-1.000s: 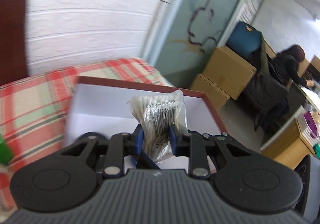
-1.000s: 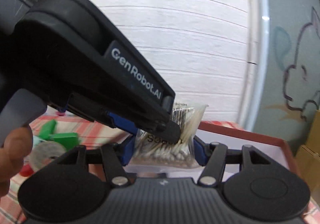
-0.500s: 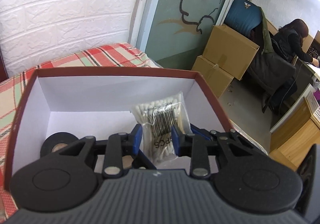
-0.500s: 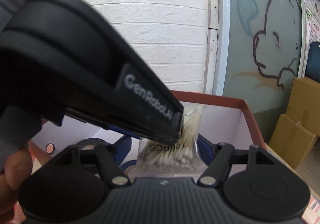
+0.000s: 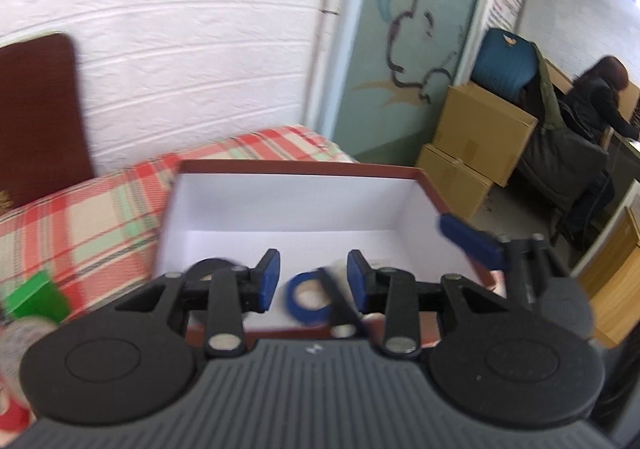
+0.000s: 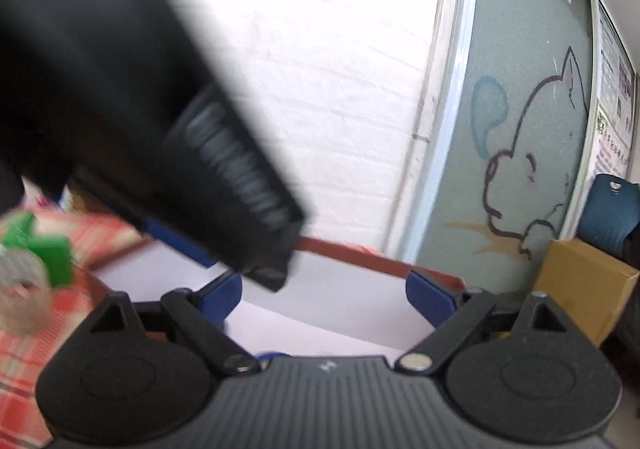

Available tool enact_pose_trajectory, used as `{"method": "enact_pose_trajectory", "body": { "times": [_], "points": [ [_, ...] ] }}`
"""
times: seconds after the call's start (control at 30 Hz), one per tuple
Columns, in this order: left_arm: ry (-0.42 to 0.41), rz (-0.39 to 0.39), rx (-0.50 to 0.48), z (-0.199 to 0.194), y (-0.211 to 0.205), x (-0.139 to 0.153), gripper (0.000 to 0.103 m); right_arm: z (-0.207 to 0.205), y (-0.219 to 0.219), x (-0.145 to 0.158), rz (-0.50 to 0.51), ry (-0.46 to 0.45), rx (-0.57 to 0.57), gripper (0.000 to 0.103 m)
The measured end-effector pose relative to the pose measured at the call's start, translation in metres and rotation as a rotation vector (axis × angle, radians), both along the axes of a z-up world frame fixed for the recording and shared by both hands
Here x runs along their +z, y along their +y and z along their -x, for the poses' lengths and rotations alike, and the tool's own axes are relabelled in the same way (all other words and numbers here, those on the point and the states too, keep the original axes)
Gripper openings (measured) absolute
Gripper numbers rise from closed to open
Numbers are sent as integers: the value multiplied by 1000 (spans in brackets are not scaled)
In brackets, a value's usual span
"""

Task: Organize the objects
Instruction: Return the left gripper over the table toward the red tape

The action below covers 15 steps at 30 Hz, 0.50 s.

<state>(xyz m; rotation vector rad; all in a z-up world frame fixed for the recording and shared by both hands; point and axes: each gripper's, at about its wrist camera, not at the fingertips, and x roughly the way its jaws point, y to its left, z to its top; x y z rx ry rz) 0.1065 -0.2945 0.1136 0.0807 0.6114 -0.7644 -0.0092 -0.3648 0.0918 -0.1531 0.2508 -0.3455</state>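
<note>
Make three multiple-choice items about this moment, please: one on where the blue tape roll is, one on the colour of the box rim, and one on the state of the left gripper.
1. Where is the blue tape roll?
A. On the checked cloth
B. Inside the box
C. On a cardboard carton

2. What colour is the rim of the box?
A. Reddish brown
B. Green
C. Yellow

3. How does the left gripper stand?
A. Its jaws press on a bag
B. Its jaws press on the tape roll
C. Its jaws are apart and grip nothing

Key:
1 B, because the roll lies on the white floor of the box, seen through the gap between the jaws.
2 A, because the top edge is reddish brown above white inner walls.
3 C, because the jaws are opening and nothing is pressed between the blue pads; the roll lies beyond them.
</note>
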Motion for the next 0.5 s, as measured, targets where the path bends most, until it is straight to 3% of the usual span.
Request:
{"method": "enact_pose_trajectory", "body": {
  "times": [0.13, 0.23, 0.5],
  "points": [
    [14, 49, 38, 14, 56, -4, 50, 25, 37, -4, -57, -41, 116, 85],
    [18, 39, 102, 23, 101, -18, 49, 32, 76, -18, -81, -13, 216, 77],
    [188, 1, 414, -6, 214, -69, 47, -8, 167, -63, -186, 275, 538, 62]
  ]
}}
